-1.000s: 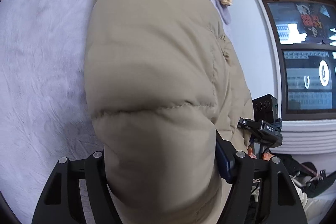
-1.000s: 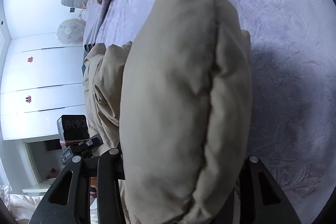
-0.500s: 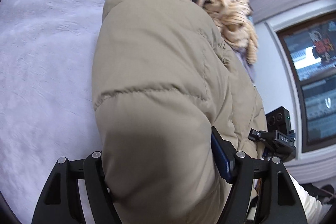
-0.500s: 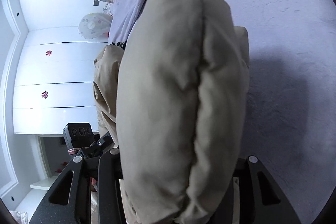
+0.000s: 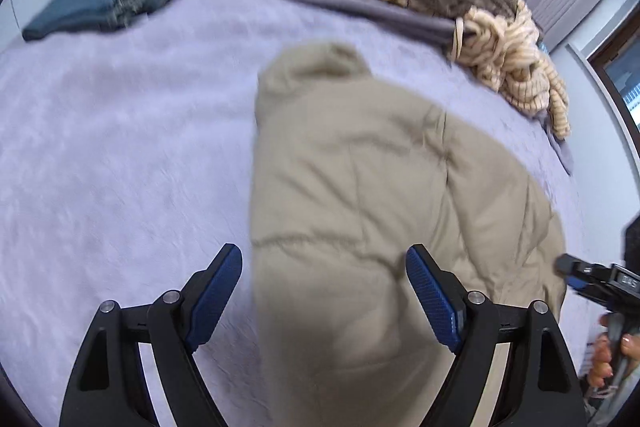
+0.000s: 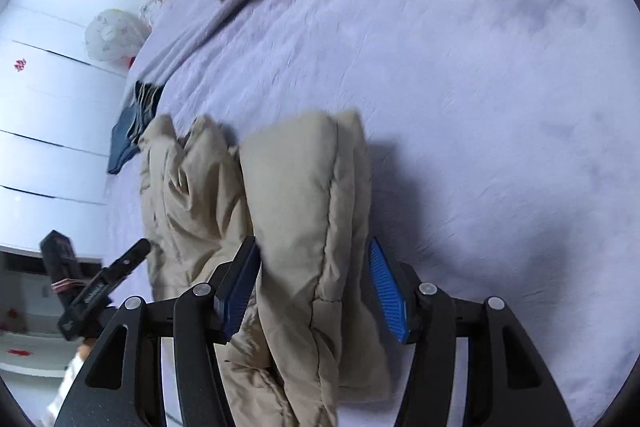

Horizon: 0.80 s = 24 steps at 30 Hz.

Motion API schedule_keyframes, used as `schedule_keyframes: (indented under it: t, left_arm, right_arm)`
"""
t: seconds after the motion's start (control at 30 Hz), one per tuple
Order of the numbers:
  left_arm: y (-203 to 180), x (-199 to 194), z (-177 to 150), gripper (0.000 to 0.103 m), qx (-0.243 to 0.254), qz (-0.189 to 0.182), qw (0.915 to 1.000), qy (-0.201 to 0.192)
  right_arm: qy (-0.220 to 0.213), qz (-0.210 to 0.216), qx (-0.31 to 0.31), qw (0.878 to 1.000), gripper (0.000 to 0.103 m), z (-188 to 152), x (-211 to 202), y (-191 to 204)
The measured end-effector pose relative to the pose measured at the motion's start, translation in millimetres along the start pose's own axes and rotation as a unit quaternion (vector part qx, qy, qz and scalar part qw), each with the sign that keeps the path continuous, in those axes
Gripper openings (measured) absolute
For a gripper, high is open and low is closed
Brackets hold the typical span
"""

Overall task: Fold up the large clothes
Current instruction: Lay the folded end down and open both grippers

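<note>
– puffer jacket (image 5: 360,187) lies folded on the lavender bedspread (image 5: 120,147)?
– yes. left gripper (image 5: 324,291) is spread wide, gripping nothing; right gripper (image 6: 316,287) is parted too, jacket (image 6: 304,207) between its blue pads (image 6: 386,291), unclamped.

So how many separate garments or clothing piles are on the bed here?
3. The beige puffer jacket lies in front of both open grippers, folded dark blue jeans sit far left, and a tangled cream-and-brown knit heap sits far right. Others may lie out of view.
</note>
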<state>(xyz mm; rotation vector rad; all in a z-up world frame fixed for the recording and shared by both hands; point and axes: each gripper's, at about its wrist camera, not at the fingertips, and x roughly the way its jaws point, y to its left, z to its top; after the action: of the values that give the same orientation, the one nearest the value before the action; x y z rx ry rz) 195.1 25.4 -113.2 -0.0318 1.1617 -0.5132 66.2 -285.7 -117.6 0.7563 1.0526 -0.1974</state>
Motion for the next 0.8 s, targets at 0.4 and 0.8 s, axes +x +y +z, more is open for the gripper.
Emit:
schedule_keyframes:
  t: [0.4,0.8]
  left_arm:
    - [-50,47,24,0.086,0.033,0.048,0.9983,-0.001]
    - [-77,42,-7,0.086,0.085,0.073,0.9937,0.008]
  right_arm:
    - [-0.007,0.010,-0.087,0.996,0.017,20,31,79]
    - [0.047,-0.029,-0.005,0.998,0.000,-19,36,4]
